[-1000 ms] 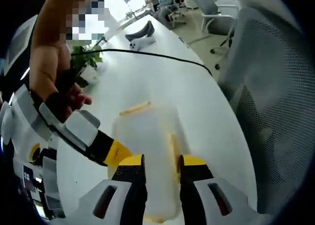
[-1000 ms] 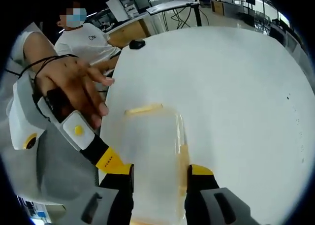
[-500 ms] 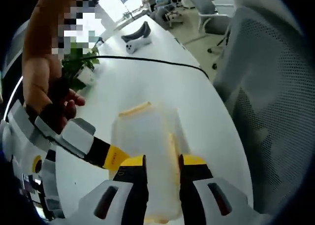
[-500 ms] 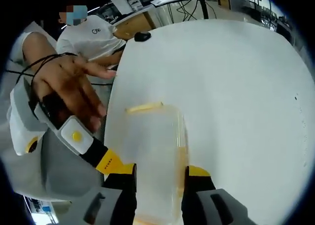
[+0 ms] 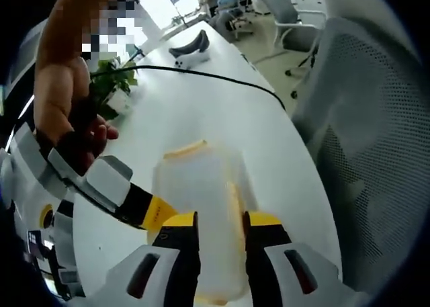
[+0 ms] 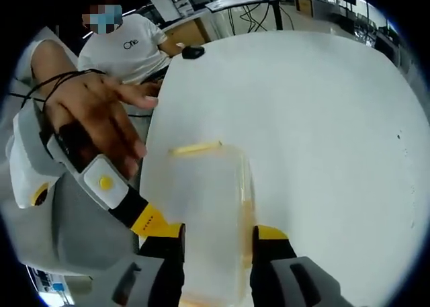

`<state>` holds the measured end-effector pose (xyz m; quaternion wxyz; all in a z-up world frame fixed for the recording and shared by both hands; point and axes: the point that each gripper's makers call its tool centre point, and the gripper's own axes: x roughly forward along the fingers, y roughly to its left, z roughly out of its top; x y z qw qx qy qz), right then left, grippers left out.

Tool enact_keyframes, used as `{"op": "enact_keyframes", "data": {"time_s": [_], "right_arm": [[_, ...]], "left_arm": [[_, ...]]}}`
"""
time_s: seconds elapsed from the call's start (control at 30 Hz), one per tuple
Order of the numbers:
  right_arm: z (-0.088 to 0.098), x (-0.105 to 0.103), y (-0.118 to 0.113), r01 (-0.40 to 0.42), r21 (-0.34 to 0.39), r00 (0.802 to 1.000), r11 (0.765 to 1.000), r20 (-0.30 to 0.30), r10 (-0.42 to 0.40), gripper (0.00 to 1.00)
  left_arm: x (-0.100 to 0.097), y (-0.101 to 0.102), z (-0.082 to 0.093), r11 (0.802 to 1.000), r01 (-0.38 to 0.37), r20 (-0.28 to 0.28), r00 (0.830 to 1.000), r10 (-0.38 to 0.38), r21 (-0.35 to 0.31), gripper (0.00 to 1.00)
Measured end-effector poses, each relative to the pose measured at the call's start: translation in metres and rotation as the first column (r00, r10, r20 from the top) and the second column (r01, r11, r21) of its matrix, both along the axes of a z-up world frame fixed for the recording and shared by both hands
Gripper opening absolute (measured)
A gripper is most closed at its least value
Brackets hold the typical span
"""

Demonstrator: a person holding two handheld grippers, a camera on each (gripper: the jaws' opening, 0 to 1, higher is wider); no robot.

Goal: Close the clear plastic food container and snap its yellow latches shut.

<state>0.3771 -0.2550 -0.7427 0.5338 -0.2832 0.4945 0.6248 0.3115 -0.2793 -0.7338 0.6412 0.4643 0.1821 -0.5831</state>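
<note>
Container (image 5: 201, 206) lies flat on the white table (image 5: 222, 112), lid apparently down. Far yellow latch (image 5: 186, 148) at the end, another along the right edge (image 5: 233, 203). Left gripper (image 5: 222, 243) and right gripper (image 6: 218, 253) both hover over the near end, jaws parted and grasping nothing, probably lined up to press a latch. Whether the latches are seated can't be told through the clear plastic.

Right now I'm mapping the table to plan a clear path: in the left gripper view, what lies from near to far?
Clear container → yellow latch → black cable → black-and-white controller → office chairs.
</note>
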Motion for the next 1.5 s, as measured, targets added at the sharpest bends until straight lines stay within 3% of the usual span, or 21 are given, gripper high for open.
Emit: {"op": "enact_keyframes", "data": {"time_s": [0.03,0.27,0.4,0.67,0.73,0.9,1.0,1.27,1.37,1.47,1.5], "right_arm": [[0.001,0.0,0.0,-0.003,0.011,1.0,1.0,0.01,0.003,0.37],[0.007,0.003,0.003,0.005,0.063,0.995,0.998,0.099,-0.012,0.36],[0.02,0.002,0.006,0.029,0.099,0.994,0.995,0.101,-0.039,0.39],[0.04,0.008,-0.001,0.055,0.156,0.978,0.986,0.192,-0.085,0.38],[0.042,0.01,-0.004,0.047,0.161,0.968,0.986,0.236,-0.084,0.39],[0.053,0.008,-0.009,0.083,0.197,0.955,0.977,0.265,-0.134,0.39],[0.06,0.007,-0.012,0.129,0.241,0.942,0.962,0.272,-0.195,0.4],[0.06,-0.011,-0.026,0.208,0.314,0.908,0.926,0.291,-0.303,0.48],[0.059,-0.016,-0.031,0.233,0.335,0.887,0.913,0.311,-0.341,0.47],[0.057,-0.021,-0.036,0.265,0.359,0.868,0.895,0.316,-0.383,0.49],[0.056,-0.022,-0.037,0.271,0.362,0.863,0.892,0.319,-0.392,0.51]], "left_arm": [[0.002,0.0,0.002,0.999,-0.023,-0.034,0.999,0.023,-0.024,0.21],[0.0,-0.002,0.007,0.998,-0.029,-0.077,0.997,0.025,-0.051,0.18],[-0.001,0.002,0.008,0.996,-0.061,-0.117,0.992,0.053,-0.066,0.16],[0.002,0.009,0.017,0.982,-0.15,-0.187,0.974,0.127,-0.113,0.21],[0.005,0.011,0.02,0.981,-0.155,-0.181,0.975,0.133,-0.118,0.22],[0.013,0.022,0.025,0.966,-0.223,-0.217,0.957,0.191,-0.133,0.27],[0.015,0.026,0.027,0.95,-0.275,-0.267,0.936,0.23,-0.147,0.3],[0.03,0.042,0.037,0.909,-0.371,-0.309,0.901,0.304,-0.188,0.4],[0.037,0.048,0.039,0.877,-0.424,-0.327,0.881,0.342,-0.225,0.48],[0.041,0.058,0.035,0.837,-0.498,-0.388,0.835,0.39,-0.228,0.49],[0.045,0.061,0.035,0.833,-0.502,-0.382,0.835,0.397,-0.233,0.52]]}}
